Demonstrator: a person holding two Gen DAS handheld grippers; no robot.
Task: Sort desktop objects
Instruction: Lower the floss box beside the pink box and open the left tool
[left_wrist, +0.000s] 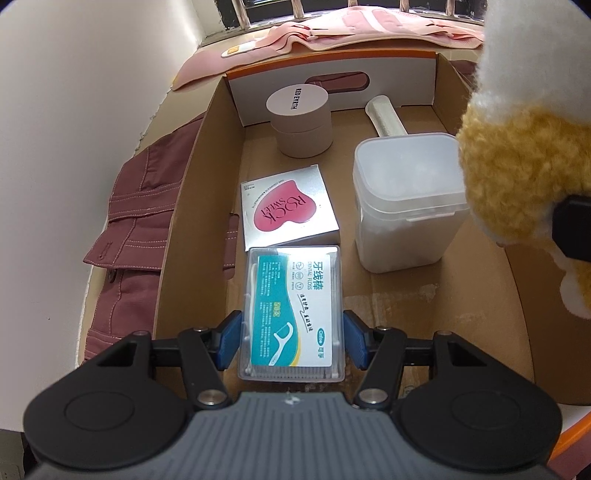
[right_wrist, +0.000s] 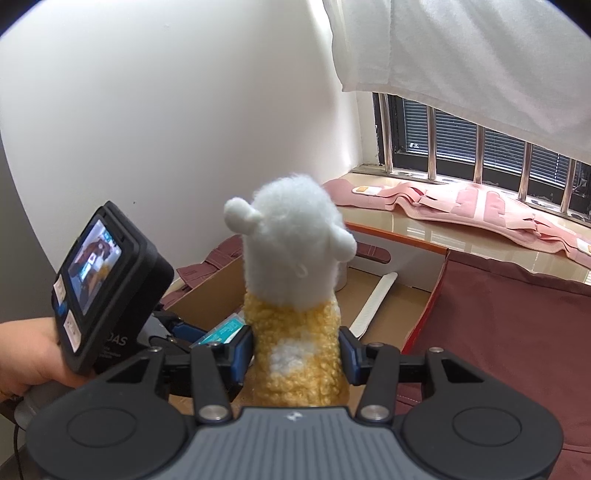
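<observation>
- clothes (left_wrist: 129, 221) lie on the surface at far left, outside the box (left_wrist: 192, 206).
- left tool (left_wrist: 291, 338) pinches the floss case (left_wrist: 293, 310), pads on its long sides, low over the box floor near the front left.
- just beyond it lies the heart pack (left_wrist: 288, 205), touching or nearly so; the jar (left_wrist: 299, 122) stands behind that.
- whether the case is being set down or lifted out cannot be told; either way, keep it level and off the heart pack.
- the tub (left_wrist: 406, 199) stands at mid right, with a white tube (left_wrist: 386, 114) behind it.
- right tool (right_wrist: 295, 350) pinches the plush (right_wrist: 295, 295) by its yellow body, upright above the box's right side.
- soft plush gives under the pads, so hold it firmly and keep it clear of the tub and the left tool.
</observation>
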